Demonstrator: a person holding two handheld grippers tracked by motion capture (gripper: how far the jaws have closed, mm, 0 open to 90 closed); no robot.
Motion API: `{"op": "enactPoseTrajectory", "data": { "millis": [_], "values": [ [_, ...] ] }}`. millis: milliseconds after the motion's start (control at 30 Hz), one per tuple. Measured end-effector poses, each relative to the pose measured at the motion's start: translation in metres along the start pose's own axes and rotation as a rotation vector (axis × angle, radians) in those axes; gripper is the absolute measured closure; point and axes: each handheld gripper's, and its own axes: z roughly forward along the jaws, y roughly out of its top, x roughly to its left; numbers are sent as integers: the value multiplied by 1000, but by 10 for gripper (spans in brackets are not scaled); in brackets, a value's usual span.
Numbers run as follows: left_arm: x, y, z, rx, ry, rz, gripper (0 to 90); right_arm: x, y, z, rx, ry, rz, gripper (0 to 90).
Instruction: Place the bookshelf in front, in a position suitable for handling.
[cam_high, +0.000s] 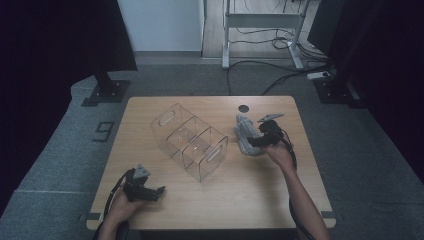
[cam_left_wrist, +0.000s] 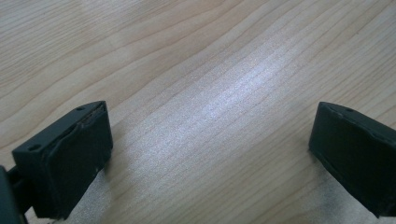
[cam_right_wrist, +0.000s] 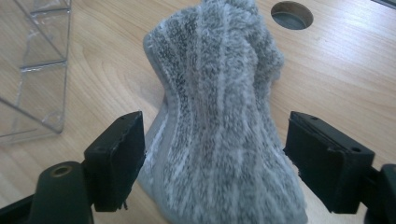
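A grey fuzzy sock (cam_high: 244, 132) lies bunched on the right half of the wooden table (cam_high: 250, 200). My right gripper (cam_high: 253, 142) is at its near end, and in the right gripper view the sock (cam_right_wrist: 219, 93) runs up between the two jaws. My right gripper (cam_right_wrist: 217, 144) is open: one pad brushes the sock's edge and the other stands a little off it. My left gripper (cam_high: 158, 192) rests low at the table's front left. In the left gripper view, my left gripper (cam_left_wrist: 210, 135) is open wide over bare wood.
A clear plastic organizer (cam_high: 190, 142) with several compartments and cut-out handles sits slanted at the table's middle, left of the sock; its corner (cam_right_wrist: 37, 70) is close to my right gripper. A round cable hole (cam_high: 243, 108) lies beyond the sock. Floor cables and stands lie past the table.
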Motion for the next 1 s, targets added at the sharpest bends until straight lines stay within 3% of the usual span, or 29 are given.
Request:
{"op": "enactPoseTrajectory", "data": {
  "millis": [133, 633, 767, 1000],
  "values": [
    [0, 0, 0, 0, 0, 0, 0, 2, 5, 11, 21, -8, -17, 230],
    [0, 0, 0, 0, 0, 0, 0, -6, 6, 39, 62, -24, 5, 350],
    [0, 0, 0, 0, 0, 0, 0, -6, 2, 46, 73, -14, 13, 458],
    [0, 0, 0, 0, 0, 0, 0, -4, -1, 48, 93, -40, 8, 618]
  ]
}}
